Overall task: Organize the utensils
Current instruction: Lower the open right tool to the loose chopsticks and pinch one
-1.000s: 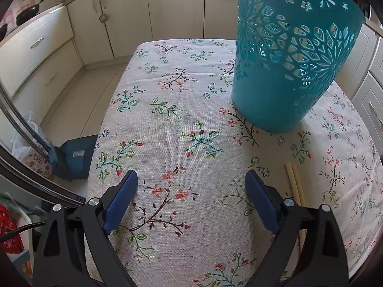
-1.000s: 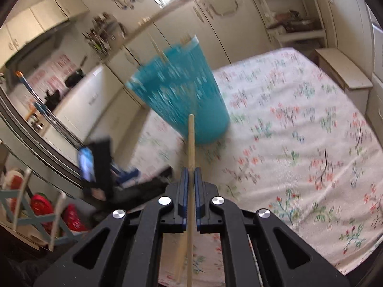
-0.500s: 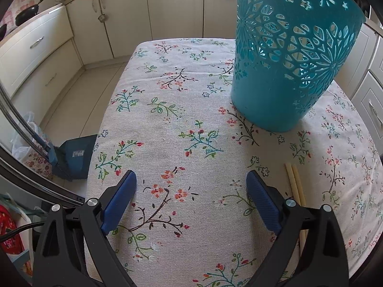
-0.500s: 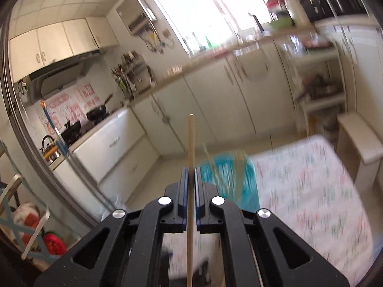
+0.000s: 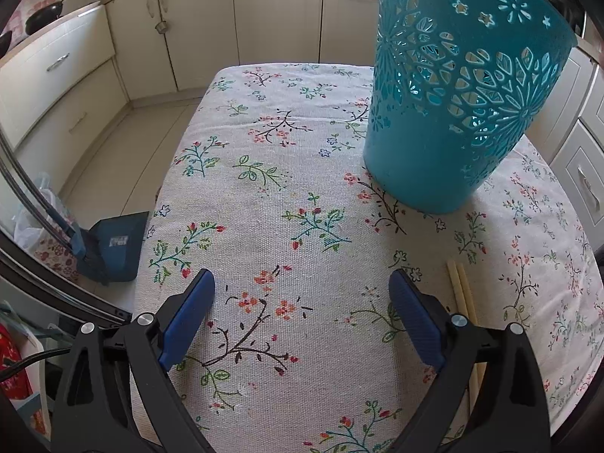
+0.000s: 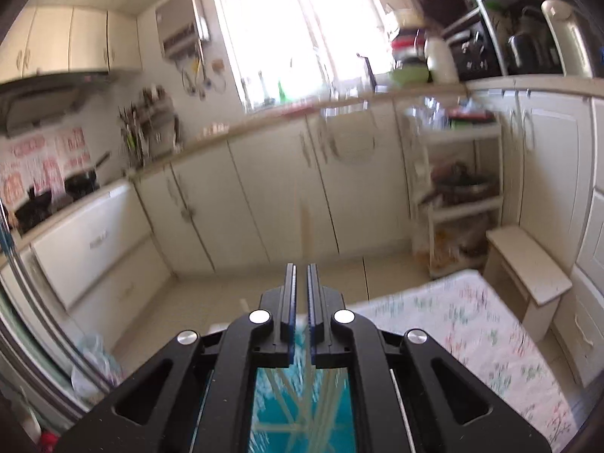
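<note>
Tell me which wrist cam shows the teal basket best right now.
Left wrist. The teal basket stands upright on the floral tablecloth, sharp, with its cut-out wall and base visible; only its rim is cropped. Right wrist shows just a blurred teal patch with chopsticks inside, seen below the right gripper.

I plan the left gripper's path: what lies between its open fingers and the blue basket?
In the left wrist view, only bare flowered tablecloth lies between the left gripper and the blue basket; two chopsticks lie off to the right.
</note>
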